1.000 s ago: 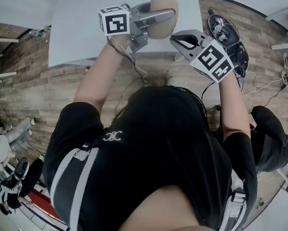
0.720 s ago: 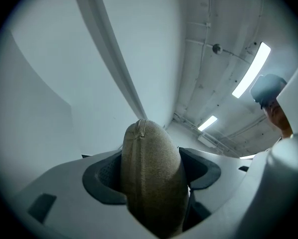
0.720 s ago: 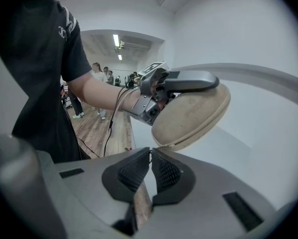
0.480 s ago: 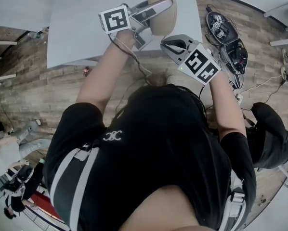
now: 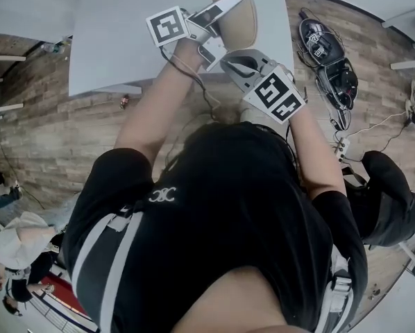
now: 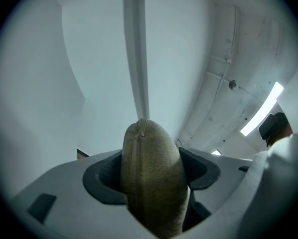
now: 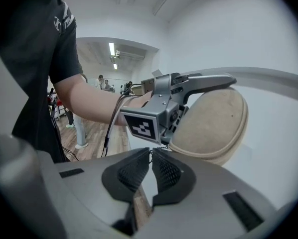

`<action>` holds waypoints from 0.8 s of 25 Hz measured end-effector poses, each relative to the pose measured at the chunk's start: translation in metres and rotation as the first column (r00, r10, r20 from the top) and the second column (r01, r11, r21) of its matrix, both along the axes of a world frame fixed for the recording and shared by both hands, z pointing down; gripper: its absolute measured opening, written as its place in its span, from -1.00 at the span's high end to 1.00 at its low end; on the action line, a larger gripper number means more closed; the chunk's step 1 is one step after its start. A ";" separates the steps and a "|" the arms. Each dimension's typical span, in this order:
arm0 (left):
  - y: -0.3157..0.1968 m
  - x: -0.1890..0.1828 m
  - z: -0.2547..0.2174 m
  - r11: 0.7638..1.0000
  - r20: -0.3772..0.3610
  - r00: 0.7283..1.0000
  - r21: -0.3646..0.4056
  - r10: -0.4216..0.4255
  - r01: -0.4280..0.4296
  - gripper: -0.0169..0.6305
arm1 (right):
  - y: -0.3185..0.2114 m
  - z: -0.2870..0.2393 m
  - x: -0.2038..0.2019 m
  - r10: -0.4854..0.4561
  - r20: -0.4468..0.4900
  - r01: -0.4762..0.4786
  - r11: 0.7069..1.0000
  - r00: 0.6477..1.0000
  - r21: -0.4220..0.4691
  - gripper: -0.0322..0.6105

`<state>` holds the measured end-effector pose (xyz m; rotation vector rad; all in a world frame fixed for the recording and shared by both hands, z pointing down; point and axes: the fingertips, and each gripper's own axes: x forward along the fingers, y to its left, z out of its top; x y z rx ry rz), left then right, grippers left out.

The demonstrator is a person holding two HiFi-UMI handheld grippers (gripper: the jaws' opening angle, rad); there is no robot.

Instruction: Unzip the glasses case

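Glasses case (image 6: 150, 148), tan and soft-sided, is clamped between the left gripper's (image 6: 151, 172) jaws, which stand wide with a pad pressed on each face, held up over the white table (image 5: 117, 40). The right gripper's (image 7: 150, 151) jaws are pinched together, tips right at the case's seam under the left's marker cube (image 7: 141, 126) — whether they grip the zip pull, I can't tell.

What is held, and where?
Left gripper clamps the case across its sides. Right gripper is shut by its rim; whether it pinches anything cannot be told.

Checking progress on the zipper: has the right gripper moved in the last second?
Yes. The right gripper has shifted left along the table edge, toward the case.
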<state>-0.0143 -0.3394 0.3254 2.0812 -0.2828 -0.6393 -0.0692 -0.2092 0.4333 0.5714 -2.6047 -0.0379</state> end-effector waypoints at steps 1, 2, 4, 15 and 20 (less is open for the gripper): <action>0.001 0.000 0.000 1.000 0.001 1.000 0.005 0.001 -0.001 -0.06 | 0.001 0.001 0.001 -0.008 0.005 0.008 1.000 1.000 -0.003 0.81; 0.003 -0.001 -0.001 1.000 0.008 1.000 0.015 0.004 -0.004 -0.06 | 0.003 0.003 0.003 -0.019 0.013 0.019 1.000 1.000 -0.016 0.81; 0.007 -0.002 -0.001 0.999 0.055 0.998 0.051 0.003 -0.006 -0.06 | 0.005 0.003 0.011 -0.025 0.070 0.031 0.996 0.997 -0.080 0.81; 0.021 -0.003 0.016 0.988 0.218 0.976 0.151 0.007 -0.040 -0.06 | -0.041 -0.035 0.056 0.316 0.528 -0.051 0.889 0.788 -0.455 -0.07; 0.030 0.017 0.021 0.979 0.267 0.963 0.189 0.030 -0.082 -0.06 | -0.042 -0.017 0.049 0.310 0.478 -0.055 0.878 0.822 -0.475 -0.07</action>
